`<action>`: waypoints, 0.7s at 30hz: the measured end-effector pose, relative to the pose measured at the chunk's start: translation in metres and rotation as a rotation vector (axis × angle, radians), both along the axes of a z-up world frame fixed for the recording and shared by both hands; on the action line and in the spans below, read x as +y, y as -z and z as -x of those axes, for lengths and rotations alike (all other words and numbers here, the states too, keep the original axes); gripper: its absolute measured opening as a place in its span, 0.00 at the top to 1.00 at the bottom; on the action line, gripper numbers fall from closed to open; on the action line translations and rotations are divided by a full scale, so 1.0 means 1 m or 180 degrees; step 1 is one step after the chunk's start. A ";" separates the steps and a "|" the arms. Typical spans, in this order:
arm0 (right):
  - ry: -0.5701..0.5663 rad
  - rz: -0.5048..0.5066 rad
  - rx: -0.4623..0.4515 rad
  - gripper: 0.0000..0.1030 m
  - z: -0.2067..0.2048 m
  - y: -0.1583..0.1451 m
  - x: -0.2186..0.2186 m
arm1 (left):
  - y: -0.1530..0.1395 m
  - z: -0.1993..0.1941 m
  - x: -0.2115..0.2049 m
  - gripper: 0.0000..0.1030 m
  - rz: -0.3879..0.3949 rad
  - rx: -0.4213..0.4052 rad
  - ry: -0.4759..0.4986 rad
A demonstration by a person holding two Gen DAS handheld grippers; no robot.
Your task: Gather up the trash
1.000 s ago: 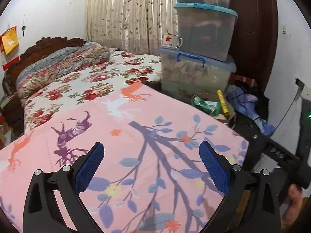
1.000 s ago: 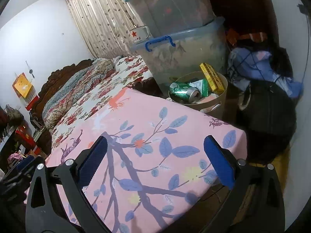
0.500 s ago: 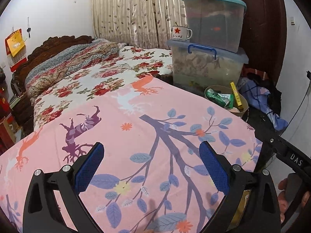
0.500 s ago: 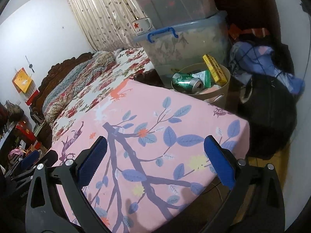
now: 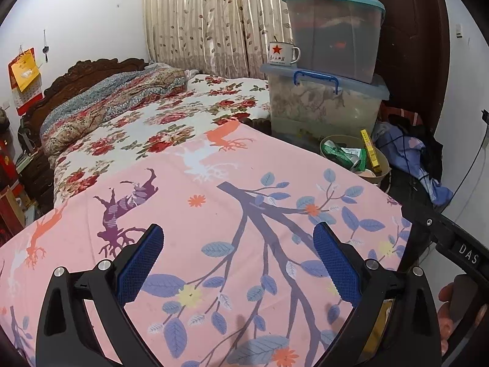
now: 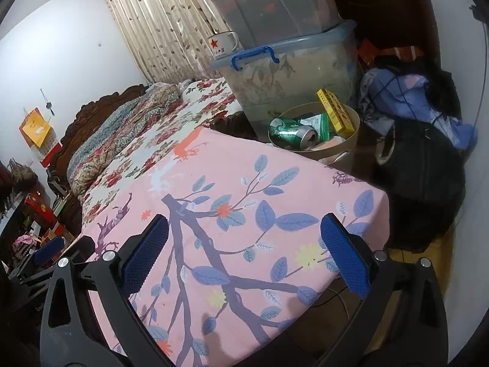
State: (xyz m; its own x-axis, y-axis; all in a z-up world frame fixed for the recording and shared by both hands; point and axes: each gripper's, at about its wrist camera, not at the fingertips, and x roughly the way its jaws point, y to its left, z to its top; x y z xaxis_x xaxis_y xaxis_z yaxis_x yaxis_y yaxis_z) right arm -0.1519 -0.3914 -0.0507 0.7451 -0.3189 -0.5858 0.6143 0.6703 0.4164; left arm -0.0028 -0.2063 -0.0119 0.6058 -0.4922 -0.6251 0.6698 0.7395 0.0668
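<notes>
Both grippers hang over the pink sheet [image 5: 214, 214] with its tree-and-leaf print, and both have drawn back from where they were a second ago: the sheet now fills more of each view and the far corner of the room sits smaller and higher. The left gripper [image 5: 238, 263] has its blue-padded fingers spread wide with nothing between them, only the printed cloth showing in the gap. The right gripper [image 6: 244, 257] is likewise wide apart and empty. The trash sits in a round tan bin [image 6: 348, 150] just past the far edge of the pink sheet, at the foot of the stacked clear storage boxes [image 6: 293, 70]. In it lie a green can [image 6: 292, 133] on its side, a yellow box [image 6: 336, 113] leaning upright against the rim, and some green-and-white wrappers between them; these lie as they did in the earlier pictures. In the left wrist view the same bin [image 5: 382, 177] has slid from the middle right toward the centre, and the right gripper's black frame, lettered "DAS", now juts in at the lower right edge with fingers of a hand [image 5: 446, 312] beside it. A white enamel mug [image 5: 282, 53] with a red star stands on the lower box's lid.
</notes>
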 end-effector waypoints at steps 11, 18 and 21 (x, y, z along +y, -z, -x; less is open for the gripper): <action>-0.0014 0.0006 0.0002 0.04 0.001 -0.001 0.001 | 0.003 0.003 -0.003 0.08 -0.0002 0.0066 0.0067; -0.0006 0.0011 0.0003 0.04 0.001 -0.002 0.001 | 0.006 0.005 -0.005 0.08 -0.0018 0.0092 0.0116; -0.0008 0.0024 0.0004 0.04 -0.001 -0.003 0.002 | 0.006 0.004 -0.006 0.08 -0.0014 0.0109 0.0128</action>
